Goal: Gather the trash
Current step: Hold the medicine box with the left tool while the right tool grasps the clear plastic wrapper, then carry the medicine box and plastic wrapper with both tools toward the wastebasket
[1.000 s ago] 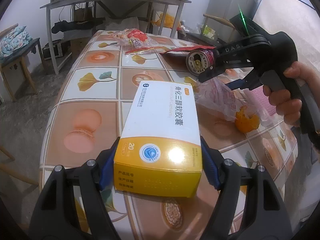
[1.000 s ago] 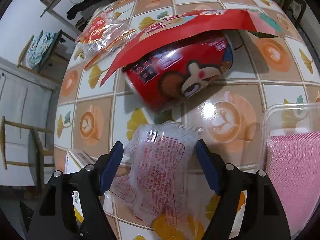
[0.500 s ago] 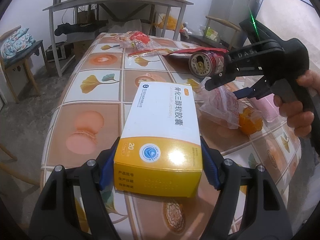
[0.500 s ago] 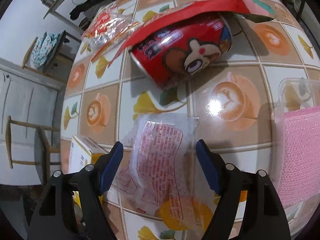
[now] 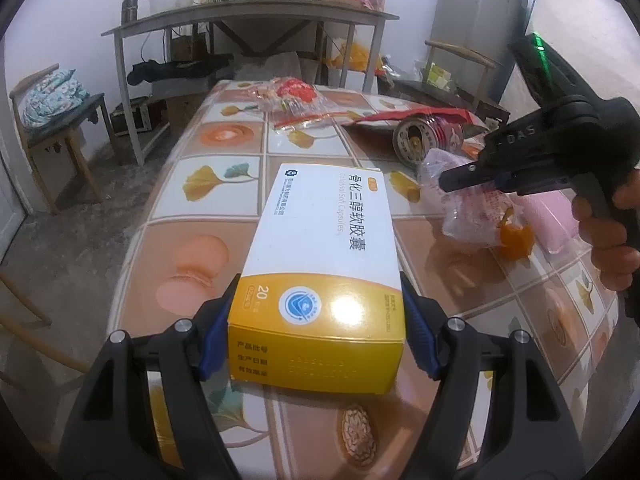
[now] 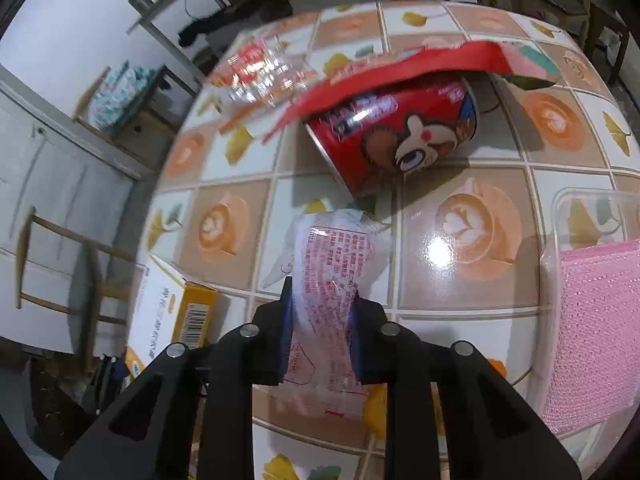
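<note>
Right gripper (image 6: 318, 330): jaws were drawn in tight on a clear plastic wrapper (image 6: 328, 280) with red print
Wrapper: it rose between the blue pads and reached forward over the tablecloth (image 6: 460, 292)
Red can (image 6: 396, 140): lay on its side beyond the wrapper, cartoon face showing, partly under a red paper packet (image 6: 420, 66)
Crumpled clear bag (image 6: 262, 72): sat farther back, left of the packet, blurred
Medicine box (image 6: 168, 312): white and yellow, to the left
Pink sponge (image 6: 600, 340): sat in a clear tray (image 6: 576, 204) at the right edge
</note>
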{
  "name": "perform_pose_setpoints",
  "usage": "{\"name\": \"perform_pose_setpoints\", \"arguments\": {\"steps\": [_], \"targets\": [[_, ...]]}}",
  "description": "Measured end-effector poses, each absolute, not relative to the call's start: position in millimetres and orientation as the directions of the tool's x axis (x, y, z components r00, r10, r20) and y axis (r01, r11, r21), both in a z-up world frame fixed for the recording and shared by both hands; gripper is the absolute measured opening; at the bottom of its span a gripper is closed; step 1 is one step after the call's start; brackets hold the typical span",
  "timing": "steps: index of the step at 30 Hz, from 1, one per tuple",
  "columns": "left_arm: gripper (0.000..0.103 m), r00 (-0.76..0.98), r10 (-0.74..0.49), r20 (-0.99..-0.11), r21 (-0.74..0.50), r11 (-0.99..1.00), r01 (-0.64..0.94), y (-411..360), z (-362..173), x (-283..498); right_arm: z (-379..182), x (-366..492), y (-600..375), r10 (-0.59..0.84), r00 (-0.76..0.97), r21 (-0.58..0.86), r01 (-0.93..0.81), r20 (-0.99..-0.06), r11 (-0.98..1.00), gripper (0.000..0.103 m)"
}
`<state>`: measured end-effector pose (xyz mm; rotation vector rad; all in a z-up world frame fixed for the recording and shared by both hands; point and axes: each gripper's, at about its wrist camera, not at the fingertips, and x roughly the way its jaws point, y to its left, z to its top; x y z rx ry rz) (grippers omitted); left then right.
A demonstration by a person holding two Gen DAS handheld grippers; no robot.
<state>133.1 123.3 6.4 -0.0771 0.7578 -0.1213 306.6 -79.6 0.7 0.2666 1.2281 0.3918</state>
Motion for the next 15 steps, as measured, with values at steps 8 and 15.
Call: {"name": "perform_pose_setpoints", "arguments": {"steps": [8, 15], "targets": [[0.069, 0.754, -0.123, -0.645, -0.114, 0.991, 0.064, 125, 24, 126, 34, 292, -105, 0.536, 0.386, 0.512, -0.173, -0.751, 0.842, 0.02], [0.069, 0.791, -0.143, -0.595, -0.124, 0.989, 0.085, 116, 50, 118, 61, 273, -139, 0.687, 0.444, 0.666, -0.233, -0.575, 0.708, 0.02]]}}
